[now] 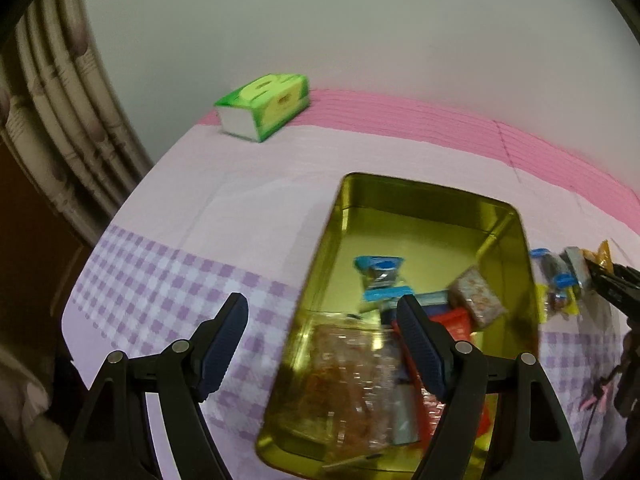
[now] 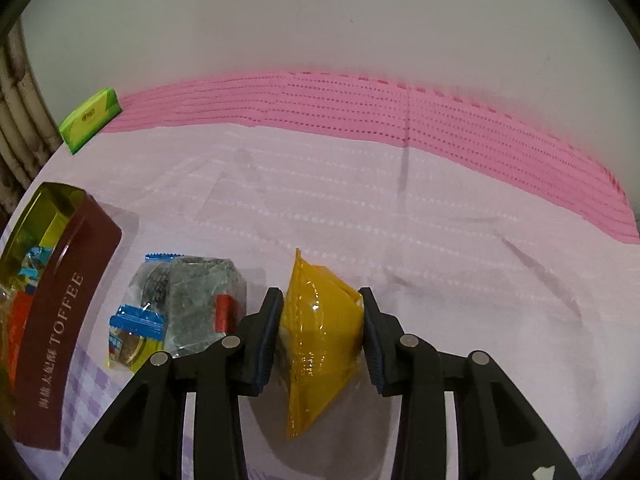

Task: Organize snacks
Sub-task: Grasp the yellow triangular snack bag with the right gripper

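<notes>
A gold-lined rectangular tin with a maroon outer wall marked TOFFEE stands on the cloth and holds several wrapped snacks, among them a blue-edged packet. My left gripper hangs open above the tin's near left rim with nothing between its fingers. My right gripper is shut on a yellow-orange snack packet, its pads pressing both sides. Just left of it lie a clear packet with dark contents and a blue and yellow packet. The right gripper shows at the left wrist view's right edge.
A green tissue pack lies at the far left by the wall, also seen as the tissue pack. The table wears a pale pink cloth with a lilac check band and a pink far border. A curtain hangs at left.
</notes>
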